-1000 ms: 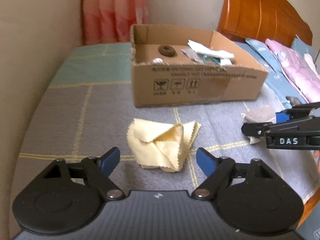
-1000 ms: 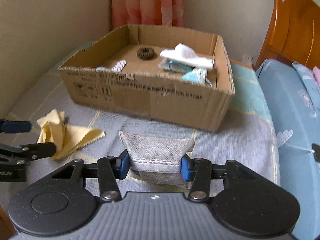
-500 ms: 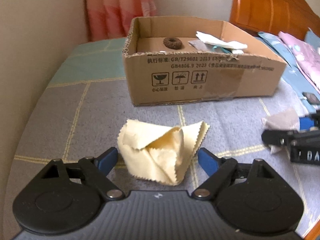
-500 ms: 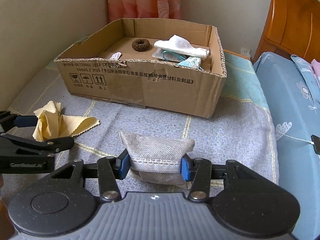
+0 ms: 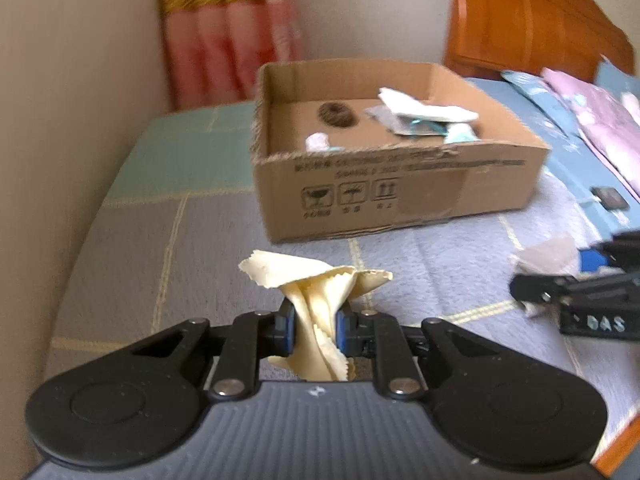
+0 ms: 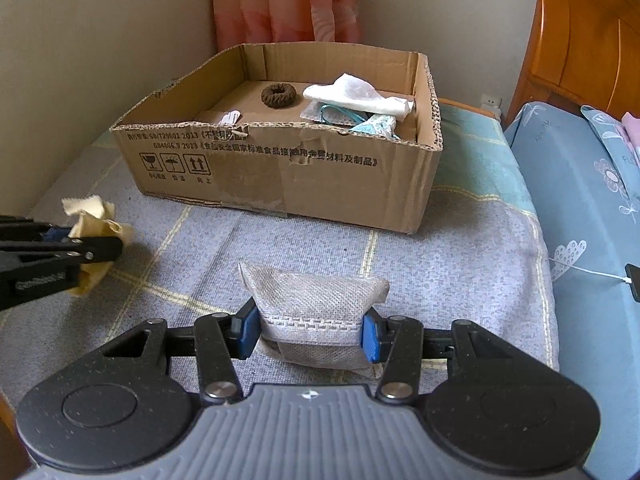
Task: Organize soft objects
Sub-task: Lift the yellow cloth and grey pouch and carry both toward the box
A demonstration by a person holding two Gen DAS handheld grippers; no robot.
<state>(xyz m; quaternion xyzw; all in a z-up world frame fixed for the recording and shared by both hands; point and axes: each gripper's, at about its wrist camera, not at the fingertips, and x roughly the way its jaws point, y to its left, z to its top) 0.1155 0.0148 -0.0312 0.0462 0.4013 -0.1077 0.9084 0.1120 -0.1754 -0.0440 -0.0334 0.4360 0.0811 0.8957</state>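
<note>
My left gripper [image 5: 314, 330] is shut on a crumpled pale yellow cloth [image 5: 320, 280], whose folds bunch up between the blue pads just above the grey bedspread. In the right wrist view the same yellow cloth [image 6: 94, 216] shows at the far left in the left gripper [image 6: 88, 248]. My right gripper [image 6: 308, 328] is shut on a grey woven pouch [image 6: 316, 296], which fills the gap between its pads. An open cardboard box [image 5: 400, 196] [image 6: 280, 168] stands ahead of both grippers, holding a brown ring, a white cloth and teal packets.
A wall runs along the left side and a pink curtain [image 6: 280, 0] hangs behind the box. A wooden headboard [image 5: 532, 24] and blue patterned pillows [image 6: 580, 184] lie to the right. A dark charger plug with a white cable [image 6: 632, 280] rests on the blue sheet.
The left gripper's jaws have shut on the yellow cloth, bunching it, and lifted it slightly. The right gripper still holds the grey pouch as before.
</note>
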